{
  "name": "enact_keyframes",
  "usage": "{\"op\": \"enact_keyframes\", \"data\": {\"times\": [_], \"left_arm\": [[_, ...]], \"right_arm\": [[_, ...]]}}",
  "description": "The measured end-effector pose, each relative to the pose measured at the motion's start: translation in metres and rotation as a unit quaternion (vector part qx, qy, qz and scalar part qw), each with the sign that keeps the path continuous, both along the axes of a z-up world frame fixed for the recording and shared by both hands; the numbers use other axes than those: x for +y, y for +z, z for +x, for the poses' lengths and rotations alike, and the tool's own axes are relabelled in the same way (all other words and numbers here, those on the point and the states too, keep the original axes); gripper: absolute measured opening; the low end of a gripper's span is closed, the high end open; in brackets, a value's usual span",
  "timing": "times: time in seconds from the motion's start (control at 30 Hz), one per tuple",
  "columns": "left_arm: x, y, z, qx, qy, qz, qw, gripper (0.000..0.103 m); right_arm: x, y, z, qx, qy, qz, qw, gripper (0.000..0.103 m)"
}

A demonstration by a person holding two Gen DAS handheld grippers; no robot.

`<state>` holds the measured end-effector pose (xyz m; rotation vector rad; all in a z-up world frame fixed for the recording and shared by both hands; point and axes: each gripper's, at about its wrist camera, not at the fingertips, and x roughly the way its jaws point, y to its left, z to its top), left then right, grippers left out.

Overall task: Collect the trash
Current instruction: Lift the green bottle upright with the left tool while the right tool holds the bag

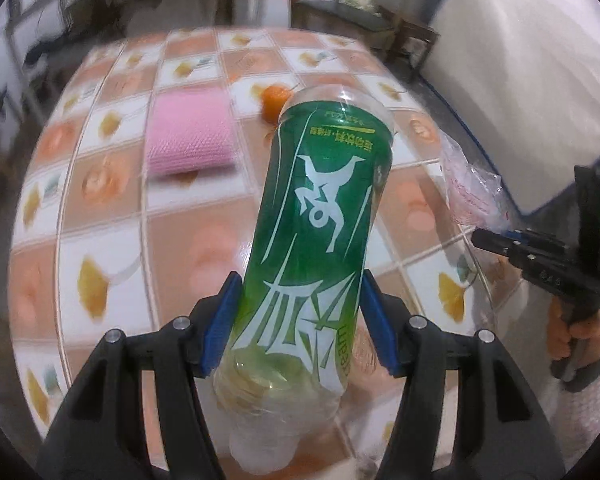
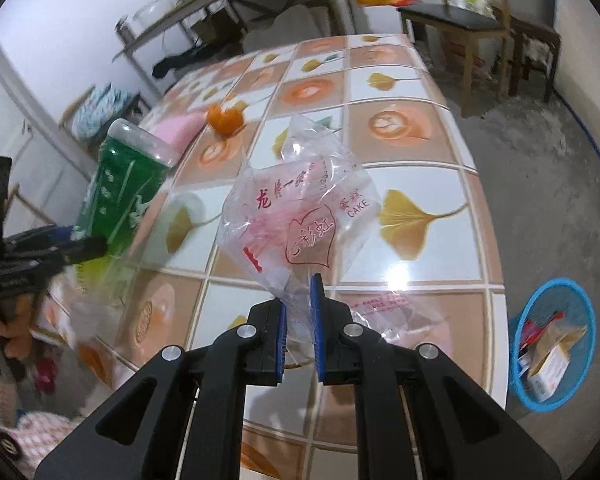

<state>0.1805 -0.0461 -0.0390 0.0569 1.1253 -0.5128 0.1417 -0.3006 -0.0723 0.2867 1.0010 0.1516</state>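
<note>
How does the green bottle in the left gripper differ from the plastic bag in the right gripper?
The green bottle is a rigid, rounded thing with a green label; the plastic bag is thin, crumpled and clear with red print. The left gripper spans the bottle's wide body; the right gripper pinches only the bag's corner. Both are held above the table.

A table (image 2: 416,184) with a glossy tiled cloth of ginkgo leaves and coffee cups carries 1 folded pink cloth (image 1: 190,132) far left and orange peel (image 2: 225,118) just right of it.
</note>
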Motion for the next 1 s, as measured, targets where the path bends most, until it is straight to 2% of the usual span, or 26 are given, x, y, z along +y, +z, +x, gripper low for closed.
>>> {"op": "enact_keyframes", "data": {"times": [0.2,0.23,0.27,0.3,0.33,0.4,0.47,0.5,0.7,0.87,1.0], "left_arm": [[0.027,-0.014,-0.003,0.041,0.046,-0.03,0.9977,0.056],[0.03,-0.015,-0.004,0.044,0.048,-0.036,0.9972,0.056],[0.03,-0.015,-0.003,0.046,0.049,-0.039,0.9969,0.056],[0.031,-0.016,-0.002,0.048,0.05,-0.041,0.9968,0.056],[0.031,-0.017,0.0,0.048,0.051,-0.042,0.9967,0.056],[0.031,-0.02,0.0,0.051,0.052,-0.045,0.9963,0.056],[0.031,-0.022,0.001,0.055,0.053,-0.05,0.9958,0.056],[0.031,-0.023,0.001,0.057,0.054,-0.054,0.9955,0.056],[0.034,-0.029,0.002,0.069,0.059,-0.063,0.9939,0.056],[0.036,-0.031,0.003,0.074,0.064,-0.073,0.9926,0.056],[0.038,-0.032,0.0,0.071,0.063,-0.076,0.9926,0.056]], "right_arm": [[0.024,0.0,0.006,0.014,0.037,-0.033,0.999,0.016],[0.025,0.001,0.006,0.016,0.041,-0.03,0.999,0.025],[0.026,0.002,0.005,0.016,0.041,-0.026,0.999,0.04],[0.023,0.007,0.002,0.013,0.037,-0.018,0.999,0.049],[0.02,0.011,-0.001,0.008,0.033,-0.008,0.999,0.063],[0.012,0.021,-0.008,-0.009,0.023,0.023,0.999,0.07],[0.001,0.026,-0.012,-0.017,0.007,0.062,0.998,0.082],[-0.008,0.025,-0.013,-0.014,-0.012,0.092,0.996,0.083],[-0.025,-0.003,0.018,0.052,-0.085,0.171,0.98,0.084],[-0.01,-0.015,0.05,0.091,-0.099,0.171,0.976,0.084],[0.012,-0.013,0.062,0.091,-0.092,0.13,0.983,0.084]]}}
